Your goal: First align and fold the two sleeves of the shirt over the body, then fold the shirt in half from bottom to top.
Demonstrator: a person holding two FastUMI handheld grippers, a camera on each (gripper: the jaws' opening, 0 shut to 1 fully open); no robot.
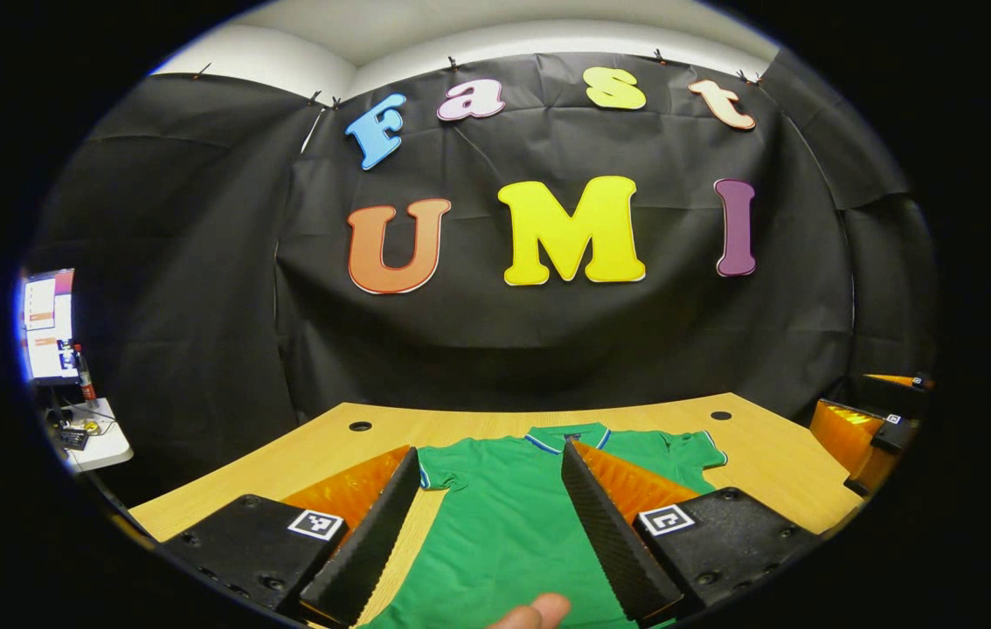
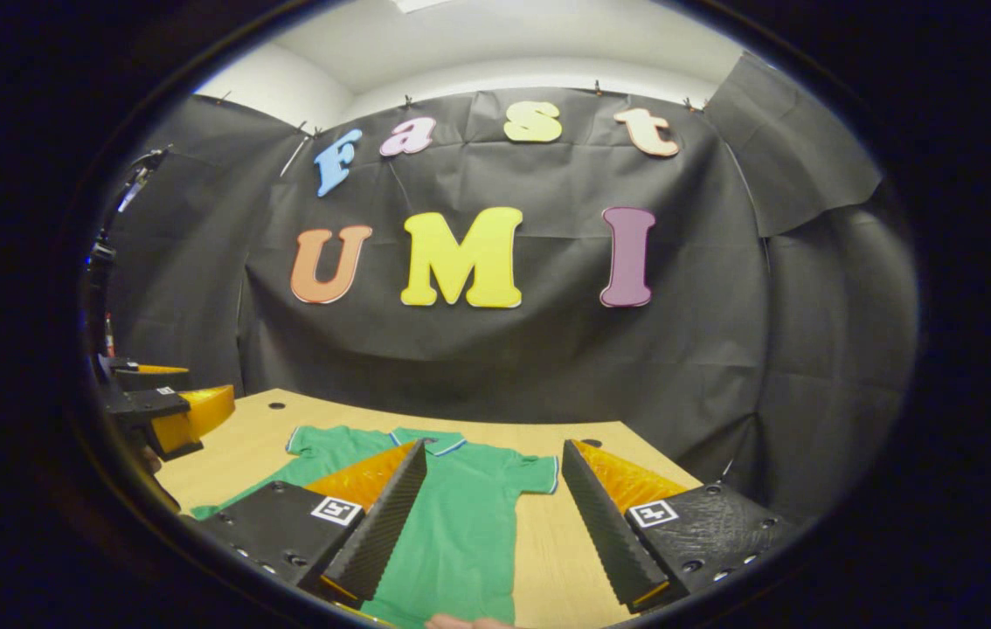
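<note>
Black cloth is hanging behind a wooden table [image 1: 312,454] as the booth's wall, and a white wall is showing above it.

In the left gripper view, the left tongs [image 1: 485,533] are hovering over the table with the fingers wide apart — nothing is between them except the cloth lying below. A fingertip [image 1: 535,611] of the person is peeking in at the bottom edge, just over the fabric. Under these tongs a green shirt [image 1: 504,524] is lying flat on the table, with its collar [image 1: 567,437] pointing toward the far wall and both short sleeves spreading out to the sides. At the right edge of this view the other tongs are hanging beside the table.

In the right gripper view, the right tongs [image 2: 487,524] are also standing open and are holding nothing; one finger is over the shirt's body and the other is over bare wood. The shirt [image 2: 460,524] is lying left of centre here, sleeves unfolded. The left tongs [image 2: 172,419] are showing at the left edge — near the table's side. Round cable holes [image 1: 360,426] are sitting near the table's far edge, and a monitor [image 1: 48,325] is glowing far to the left.
</note>
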